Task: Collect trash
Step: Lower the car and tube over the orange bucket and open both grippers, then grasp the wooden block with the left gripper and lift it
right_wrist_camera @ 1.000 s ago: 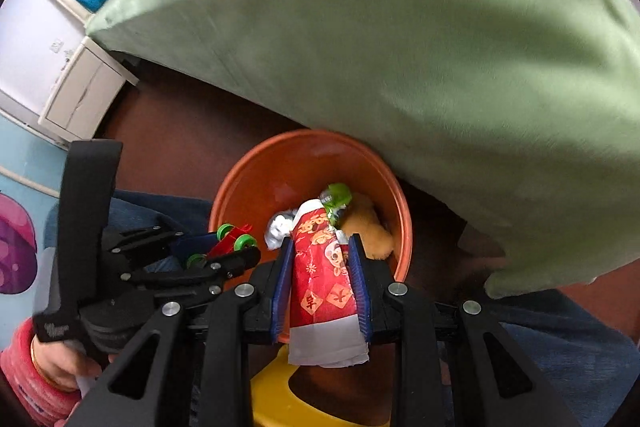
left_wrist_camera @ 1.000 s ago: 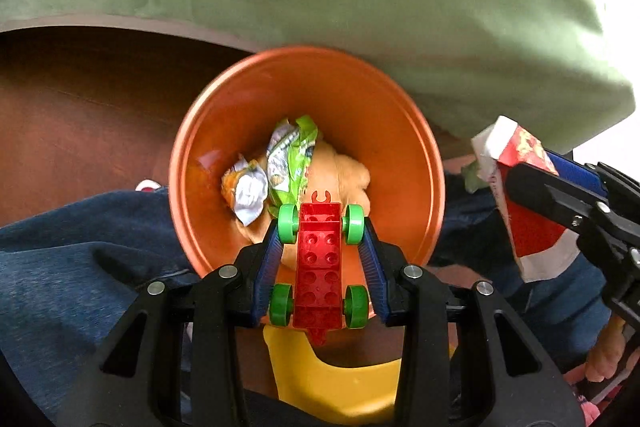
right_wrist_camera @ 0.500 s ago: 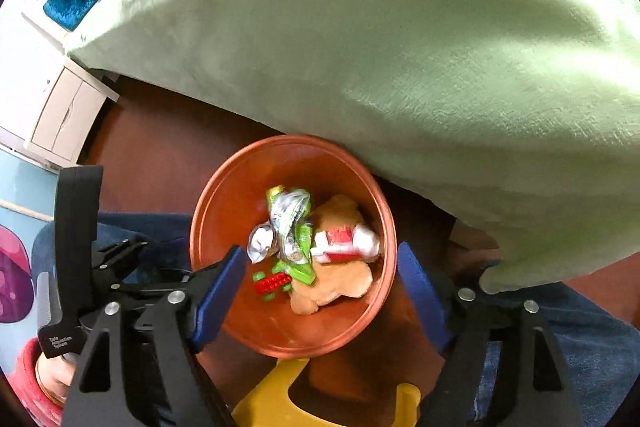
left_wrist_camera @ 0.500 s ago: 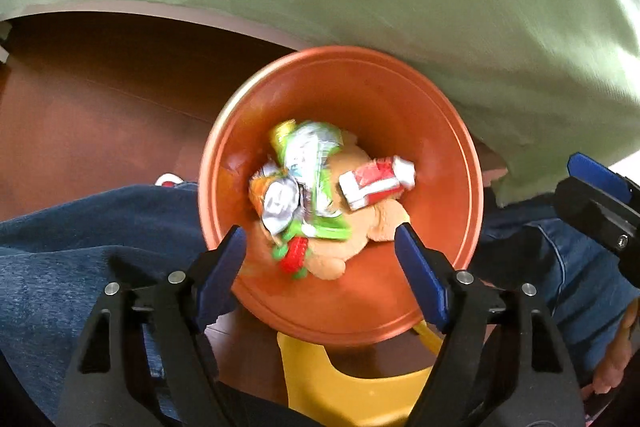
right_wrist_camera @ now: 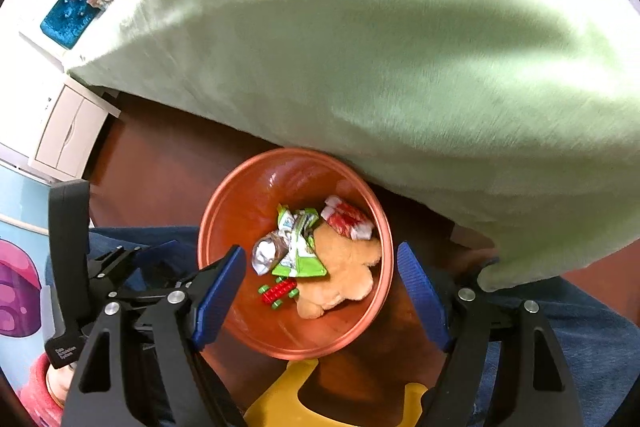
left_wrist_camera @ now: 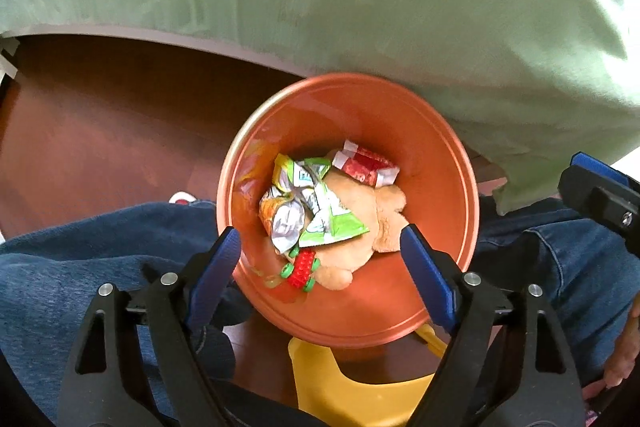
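Currently both grippers hang above the orange bucket [left_wrist_camera: 440, 155], with nothing left in either one. The left gripper [left_wrist_camera: 320, 259] has its jaws spread wide and empty; the right gripper [right_wrist_camera: 320, 287] likewise stands fully apart with nothing between its pads.

Bucket contents:
- a red toy car [left_wrist_camera: 301, 269] with green wheels, near the front wall;
- a red and white packet [left_wrist_camera: 366, 169] at the far side;
- a green wrapper [left_wrist_camera: 328, 215] beside a crumpled silver wrapper [left_wrist_camera: 286, 219];
- a tan plush toy [right_wrist_camera: 344, 275] beneath them.

No loose trash shows outside the bucket, though the green blanket [right_wrist_camera: 380, 47] hides much of the room, so collection is probably near complete.
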